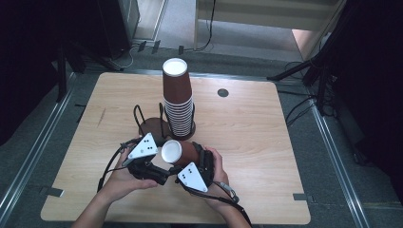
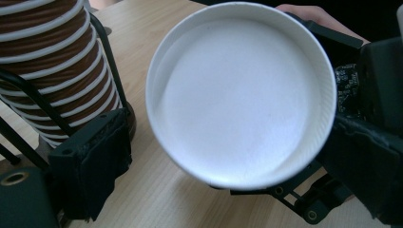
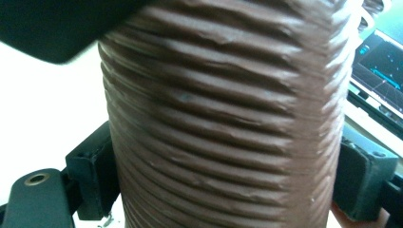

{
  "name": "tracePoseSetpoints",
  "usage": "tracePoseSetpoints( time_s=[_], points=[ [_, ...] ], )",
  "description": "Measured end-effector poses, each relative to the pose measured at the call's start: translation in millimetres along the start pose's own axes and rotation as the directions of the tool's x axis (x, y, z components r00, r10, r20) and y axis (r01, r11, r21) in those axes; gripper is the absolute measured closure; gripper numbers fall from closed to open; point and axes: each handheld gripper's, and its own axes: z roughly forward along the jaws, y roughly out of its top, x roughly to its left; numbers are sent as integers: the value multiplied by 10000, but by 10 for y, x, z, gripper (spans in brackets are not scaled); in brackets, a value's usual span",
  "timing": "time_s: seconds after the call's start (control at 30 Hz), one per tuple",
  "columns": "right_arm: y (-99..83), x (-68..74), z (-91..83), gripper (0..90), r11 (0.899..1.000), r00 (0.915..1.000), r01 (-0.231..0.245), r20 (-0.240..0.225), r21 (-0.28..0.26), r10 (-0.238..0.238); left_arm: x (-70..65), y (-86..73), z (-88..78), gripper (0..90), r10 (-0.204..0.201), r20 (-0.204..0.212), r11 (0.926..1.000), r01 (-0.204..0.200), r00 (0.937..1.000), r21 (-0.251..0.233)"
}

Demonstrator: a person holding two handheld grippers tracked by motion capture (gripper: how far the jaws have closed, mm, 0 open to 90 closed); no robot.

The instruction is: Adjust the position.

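Observation:
A brown ribbed paper cup (image 1: pixel 179 152) lies on its side just above the table's front middle, its white mouth turned left. My right gripper (image 1: pixel 194 157) is shut on its body; in the right gripper view both jaws press the ribbed wall (image 3: pixel 223 118). My left gripper (image 1: pixel 164 164) faces the open mouth (image 2: pixel 237 95). Its jaws stand on either side of the rim, and the left pad (image 2: pixel 95 156) is clear of it. Behind them an upside-down stack of brown cups (image 1: pixel 178 97) stands in a black wire holder (image 1: pixel 151 124).
The holder's left slot shows a brown base and holds no stack. A dark round hole (image 1: pixel 223 92) lies in the wooden table (image 1: pixel 266 142) at the back right. Cables and dark stands surround the table on the floor. A lit screen (image 3: pixel 380 61) is off to one side.

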Motion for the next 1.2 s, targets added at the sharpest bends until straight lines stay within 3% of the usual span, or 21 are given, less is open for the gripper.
tracePoseSetpoints(
  time_s=[0.4, 0.63, 0.8, 0.97, 1.07, 1.2],
  points=[
    [-8, 82, -13, 131, 9971, 9962, 726, -470, -234, -736, -22, -17, 29, 82, 342, 445, 9981, -364, 9984, 501],
    [-34, 110, -12, 126, 9960, 9926, 873, -824, -215, -888, -23, -32, 38, 191, 404, 390, 9966, -431, 9984, 700],
    [-39, 106, -9, 110, 9990, 9928, 455, -1108, -45, -457, -8, -42, 33, 202, 412, 542, 9963, -451, 9977, 730],
    [-48, 76, -25, 91, 9997, 9912, 240, -1305, -34, -242, 25, -59, 35, 212, 98, 824, 9986, -140, 9966, 513],
    [-43, 66, -38, 48, 9999, 9909, 127, -1338, -100, -139, 35, -68, 39, 214, 158, 745, 9982, -200, 9971, 568],
    [-24, 37, -71, 0, 9996, 9882, -53, -1532, -261, 12, 50, -82, 45, 217, -32, 615, 9995, 12, 9981, 313]
  ],
)
